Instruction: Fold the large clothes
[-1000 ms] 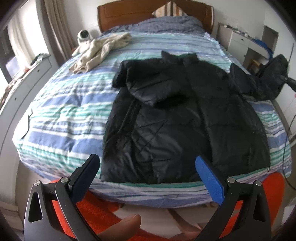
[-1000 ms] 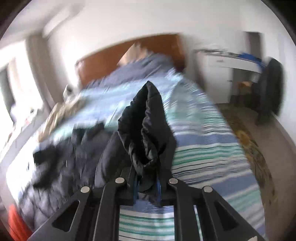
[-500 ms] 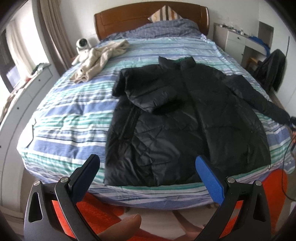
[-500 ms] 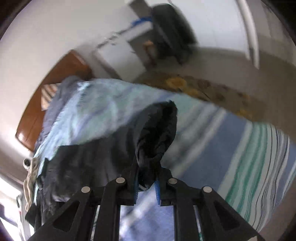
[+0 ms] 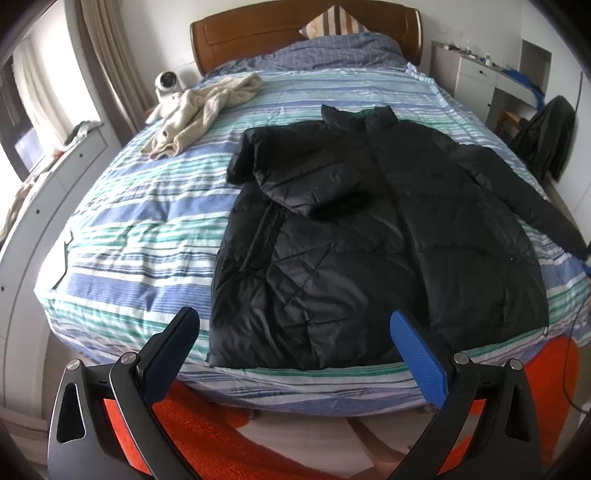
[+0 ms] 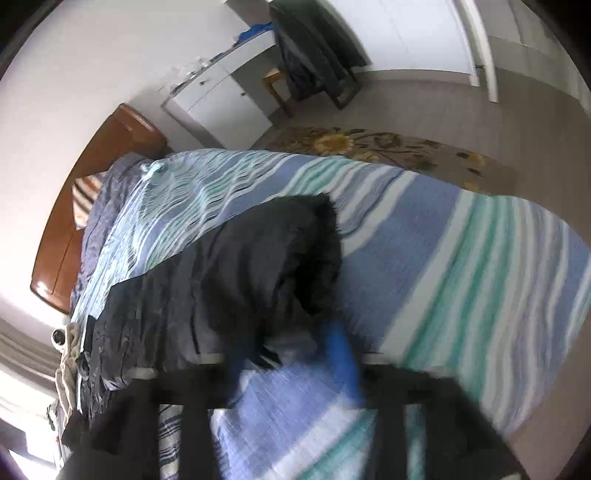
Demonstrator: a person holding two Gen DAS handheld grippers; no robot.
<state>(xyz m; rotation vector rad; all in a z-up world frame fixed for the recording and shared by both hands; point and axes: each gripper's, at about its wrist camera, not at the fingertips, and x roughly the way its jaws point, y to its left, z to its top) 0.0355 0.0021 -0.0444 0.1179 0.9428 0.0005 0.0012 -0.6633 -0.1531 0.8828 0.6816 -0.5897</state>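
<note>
A black quilted jacket [image 5: 369, 236] lies flat on the striped bed [image 5: 147, 221], collar toward the headboard. Its left sleeve is folded across the chest; its right sleeve [image 5: 524, 199] stretches out to the bed's right edge. My left gripper [image 5: 295, 354] is open and empty, held back above the foot of the bed. In the right wrist view the sleeve cuff [image 6: 295, 258] lies on the blanket just ahead of my right gripper [image 6: 291, 354], whose blurred jaws stand apart with the blanket showing between them.
A beige garment [image 5: 199, 110] and a white round camera [image 5: 168, 83] sit at the bed's far left. A wooden headboard [image 5: 295, 33], white cabinet [image 5: 476, 77] and a chair draped with dark clothes [image 5: 546, 129] stand right. An orange rug [image 5: 229, 435] lies below.
My right gripper pulled the right sleeve out and down to the bed's right edge, laid it flat, then opened and let it go. My left gripper stayed open and lifted slightly.
</note>
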